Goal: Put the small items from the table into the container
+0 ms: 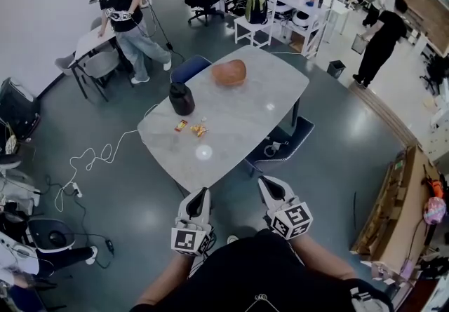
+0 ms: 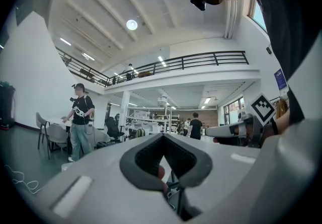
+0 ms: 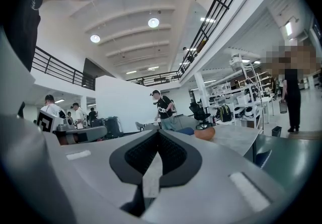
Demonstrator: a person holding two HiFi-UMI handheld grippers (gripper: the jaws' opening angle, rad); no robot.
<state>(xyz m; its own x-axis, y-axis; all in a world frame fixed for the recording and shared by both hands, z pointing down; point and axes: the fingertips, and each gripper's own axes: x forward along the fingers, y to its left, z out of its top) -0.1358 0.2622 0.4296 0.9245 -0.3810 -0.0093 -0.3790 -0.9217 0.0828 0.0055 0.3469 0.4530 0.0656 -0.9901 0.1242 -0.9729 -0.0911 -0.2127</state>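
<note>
A grey oval table stands ahead of me. Near its left edge lie a small red and yellow packet and a few orange and yellow bits. A black cylindrical container stands just behind them. My left gripper and right gripper hover short of the table's near edge, side by side, both pointing at it. In the left gripper view the left gripper has its tips together and holds nothing. The right gripper is likewise shut and empty.
A brown rounded object sits at the table's far end, also seen as the brown object. Blue chairs stand at the table's right and far left sides. A white cable trails on the floor. A person leans on a desk at the back left.
</note>
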